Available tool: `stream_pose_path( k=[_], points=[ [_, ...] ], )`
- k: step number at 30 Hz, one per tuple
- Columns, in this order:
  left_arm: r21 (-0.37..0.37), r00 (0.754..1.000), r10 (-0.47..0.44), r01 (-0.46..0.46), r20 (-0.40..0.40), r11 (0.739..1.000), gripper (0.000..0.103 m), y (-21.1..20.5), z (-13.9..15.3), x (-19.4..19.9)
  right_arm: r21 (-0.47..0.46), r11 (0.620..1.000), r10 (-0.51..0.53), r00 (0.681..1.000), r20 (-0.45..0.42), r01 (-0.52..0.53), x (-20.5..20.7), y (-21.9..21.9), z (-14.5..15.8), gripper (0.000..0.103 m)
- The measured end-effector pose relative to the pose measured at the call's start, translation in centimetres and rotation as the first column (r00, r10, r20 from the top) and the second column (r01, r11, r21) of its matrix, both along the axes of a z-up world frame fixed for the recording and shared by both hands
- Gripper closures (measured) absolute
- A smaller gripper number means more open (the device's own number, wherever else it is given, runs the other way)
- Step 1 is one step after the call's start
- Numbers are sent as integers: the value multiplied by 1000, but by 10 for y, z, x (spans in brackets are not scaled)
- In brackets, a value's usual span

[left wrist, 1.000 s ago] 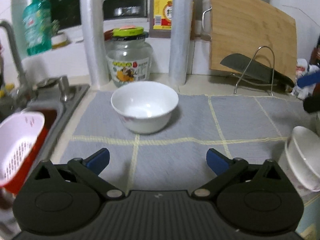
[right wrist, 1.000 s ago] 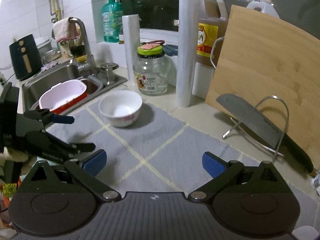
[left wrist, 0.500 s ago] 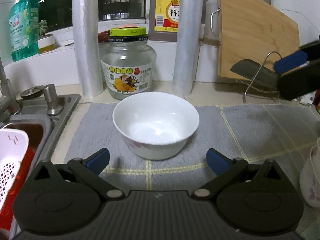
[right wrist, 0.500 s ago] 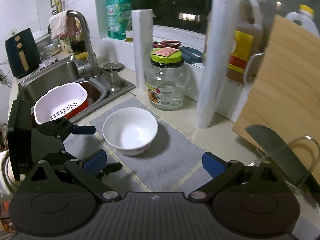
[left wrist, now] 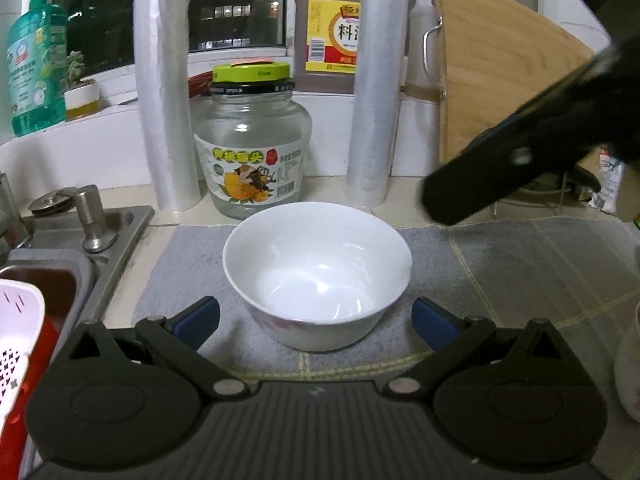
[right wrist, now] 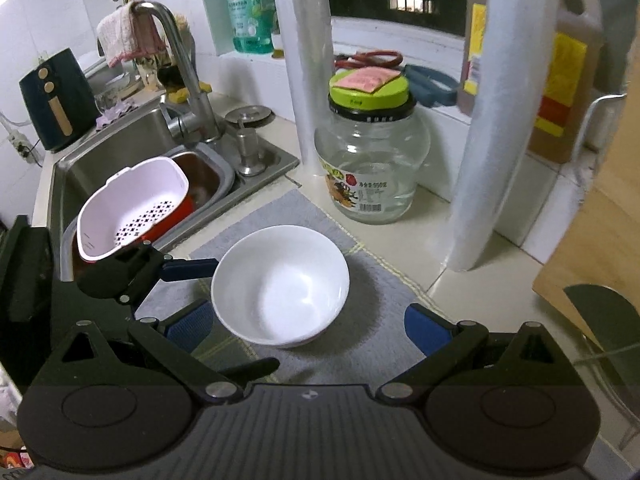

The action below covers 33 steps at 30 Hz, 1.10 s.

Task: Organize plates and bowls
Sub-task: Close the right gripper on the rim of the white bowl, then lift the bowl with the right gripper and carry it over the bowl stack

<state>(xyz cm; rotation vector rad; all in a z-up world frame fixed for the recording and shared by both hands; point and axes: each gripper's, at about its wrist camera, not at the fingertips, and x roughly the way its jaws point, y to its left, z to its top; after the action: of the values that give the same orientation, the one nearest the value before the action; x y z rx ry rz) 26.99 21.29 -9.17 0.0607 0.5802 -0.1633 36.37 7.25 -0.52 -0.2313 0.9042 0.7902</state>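
Observation:
A white bowl [left wrist: 318, 276] stands upright on the grey mat [left wrist: 520, 264], also seen in the right wrist view as the bowl [right wrist: 280, 284]. My left gripper [left wrist: 316, 320] straddles it low, one blue pad on each side. Its jaws are closing, and a thin gap still shows between pads and bowl wall. From the right wrist view, one left finger [right wrist: 188, 270] reaches in beside the bowl's rim. My right gripper [right wrist: 308, 328] hovers open above the bowl, nothing held. Its dark arm [left wrist: 520, 160] crosses the upper right of the left wrist view. More white bowls [left wrist: 628, 364] sit at the right edge.
A glass jar [left wrist: 252, 152] with a green lid and two plastic-wrap rolls [left wrist: 166, 120] stand just behind the bowl. The sink [right wrist: 132, 148] with a pink colander [right wrist: 132, 208] lies left. A wooden cutting board [left wrist: 500, 80] and a knife [right wrist: 600, 312] on a wire rack are at the right.
My left gripper came closer, so the bowl now sits between its pads, and the jaws narrowed. My right gripper swung left and down over the bowl, now filling the left view's upper right.

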Motion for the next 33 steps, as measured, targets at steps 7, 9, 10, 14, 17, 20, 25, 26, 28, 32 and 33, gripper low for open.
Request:
stream_pose_path(
  k=[7, 9, 10, 14, 17, 20, 25, 26, 28, 32, 33],
  points=[
    [14, 1000, -4, 4, 6, 1000, 9, -1, -2, 4, -24, 998, 52, 998, -26, -53, 18, 20, -15, 5],
    [13, 1000, -3, 3, 6, 1000, 10, 0, -2, 5, -27, 998, 54, 998, -34, -55, 25, 24, -19, 7],
    [12, 1000, -2, 2, 8, 1000, 10, 0, -2, 5, -25, 998, 58, 997, -42, -59, 28, 26, -22, 9],
    [5, 1000, -6, 6, 9, 1000, 10, 1, -2, 7, -30, 997, 64, 997, -52, -66, 37, 33, -29, 11],
    [10, 1000, -11, 11, 12, 1000, 11, 0, -2, 6, -33, 997, 72, 996, -55, -74, 42, 39, -32, 14],
    [10, 1000, -16, 16, 13, 1000, 12, 0, -2, 6, -38, 996, 78, 995, -68, -81, 47, 46, -38, 18],
    [6, 1000, -22, 22, 11, 1000, 12, 1, -3, 7, -36, 995, 87, 991, -97, -91, 51, 51, -44, 23],
    [7, 1000, -23, 23, 12, 1000, 13, 1, -2, 7, -31, 995, 92, 991, -100, -95, 51, 51, -44, 23],
    [9, 1000, -24, 24, 12, 1000, 13, 1, -2, 7, -27, 995, 97, 990, -99, -100, 51, 53, -44, 23],
    [11, 1000, -28, 28, 12, 1000, 13, 1, -2, 8, -12, 995, 99, 989, -107, -100, 51, 55, -44, 23],
    [10, 1000, -29, 29, 11, 1000, 13, 1, -2, 8, -12, 995, 97, 989, -108, -99, 51, 55, -44, 23]
  ],
)
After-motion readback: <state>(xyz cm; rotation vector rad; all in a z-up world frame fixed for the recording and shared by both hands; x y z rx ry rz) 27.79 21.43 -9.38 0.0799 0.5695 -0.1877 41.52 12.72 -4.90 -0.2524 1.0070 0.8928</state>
